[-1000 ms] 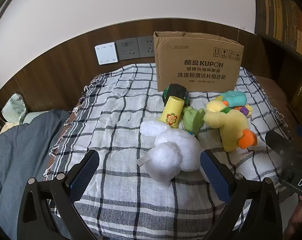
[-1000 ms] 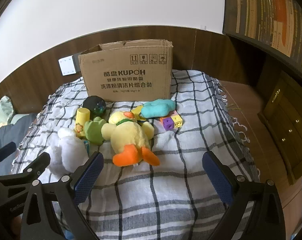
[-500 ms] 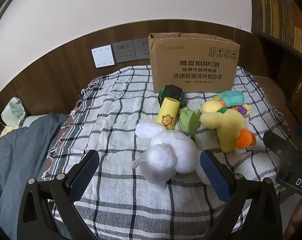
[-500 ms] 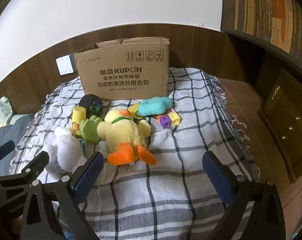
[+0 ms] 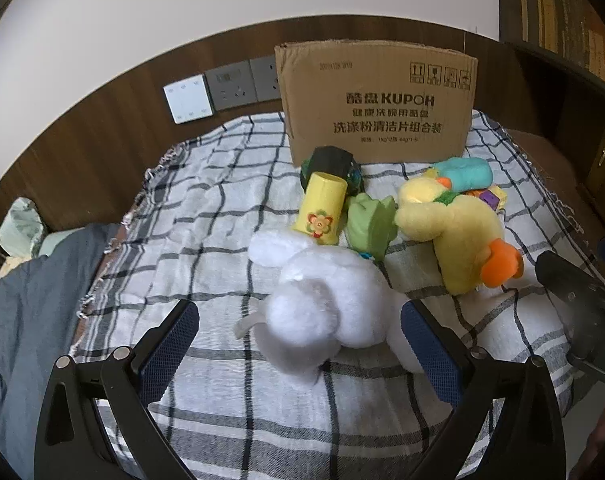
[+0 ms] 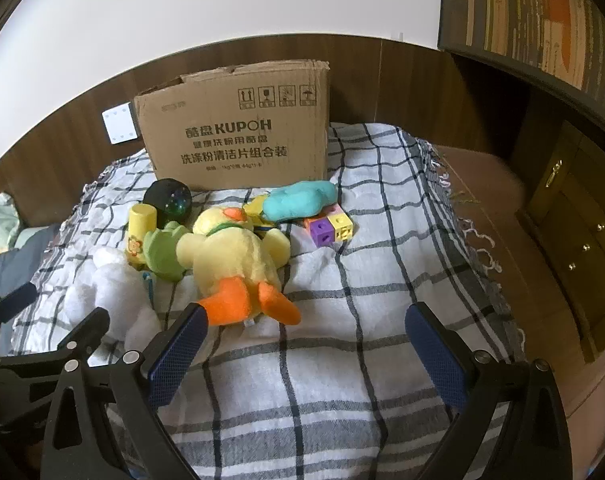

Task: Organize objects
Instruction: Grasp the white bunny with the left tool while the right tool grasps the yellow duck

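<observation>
A pile of toys lies on a checked blanket point(image 5: 206, 216) before a cardboard box point(image 5: 378, 100). A white plush point(image 5: 326, 304) lies nearest, between the open fingers of my left gripper point(image 5: 298, 356). Behind it are a yellow cup point(image 5: 322, 216), a green plush point(image 5: 370, 224), a dark ball point(image 5: 330, 164), a yellow duck plush point(image 5: 454, 228) and a teal plush point(image 5: 462, 174). My right gripper point(image 6: 302, 356) is open and empty over the blanket, its left finger just before the duck's orange feet point(image 6: 242, 304). Purple and yellow cubes point(image 6: 330, 230) lie right of the duck.
A grey duvet point(image 5: 18, 320) covers the bed at left. Wall switches and sockets point(image 5: 222, 88) sit on the wood headboard. A wooden cabinet with drawers point(image 6: 574, 232) stands right of the bed. The box point(image 6: 238, 136) is open at the top.
Both grippers have moved forward toward the toys, so the white plush and the duck appear closer. Nothing was grasped and the jaws stayed open.
</observation>
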### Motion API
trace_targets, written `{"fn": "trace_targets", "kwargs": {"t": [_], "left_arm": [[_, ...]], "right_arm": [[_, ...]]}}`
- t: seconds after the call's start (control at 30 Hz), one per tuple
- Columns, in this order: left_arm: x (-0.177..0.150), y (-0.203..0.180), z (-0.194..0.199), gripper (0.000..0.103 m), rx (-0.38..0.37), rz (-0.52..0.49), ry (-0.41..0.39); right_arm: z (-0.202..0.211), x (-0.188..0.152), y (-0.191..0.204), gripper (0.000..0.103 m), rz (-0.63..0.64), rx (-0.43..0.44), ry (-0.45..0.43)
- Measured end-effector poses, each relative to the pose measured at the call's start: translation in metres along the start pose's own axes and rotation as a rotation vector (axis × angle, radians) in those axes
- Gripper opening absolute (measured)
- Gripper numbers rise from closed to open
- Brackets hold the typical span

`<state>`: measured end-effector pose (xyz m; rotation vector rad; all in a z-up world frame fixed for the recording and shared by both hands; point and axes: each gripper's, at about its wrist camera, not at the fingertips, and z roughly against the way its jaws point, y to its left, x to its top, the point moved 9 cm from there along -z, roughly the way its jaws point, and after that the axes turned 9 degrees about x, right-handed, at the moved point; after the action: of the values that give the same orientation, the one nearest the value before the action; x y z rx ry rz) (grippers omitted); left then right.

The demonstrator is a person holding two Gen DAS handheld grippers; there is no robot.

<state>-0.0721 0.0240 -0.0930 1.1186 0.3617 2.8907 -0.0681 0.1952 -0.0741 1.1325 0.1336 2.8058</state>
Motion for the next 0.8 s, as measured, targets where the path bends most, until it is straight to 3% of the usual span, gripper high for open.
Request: {"fn": "trace_targets", "kwargs": {"t": [0.8], "left_arm": [[0.001, -0.022, -0.048, 0.103, -0.072, -0.022, 0.09]], "right_arm": [[-0.062, 0.019, 0.024, 0.099, 0.057, 0.077, 0.092]]}}
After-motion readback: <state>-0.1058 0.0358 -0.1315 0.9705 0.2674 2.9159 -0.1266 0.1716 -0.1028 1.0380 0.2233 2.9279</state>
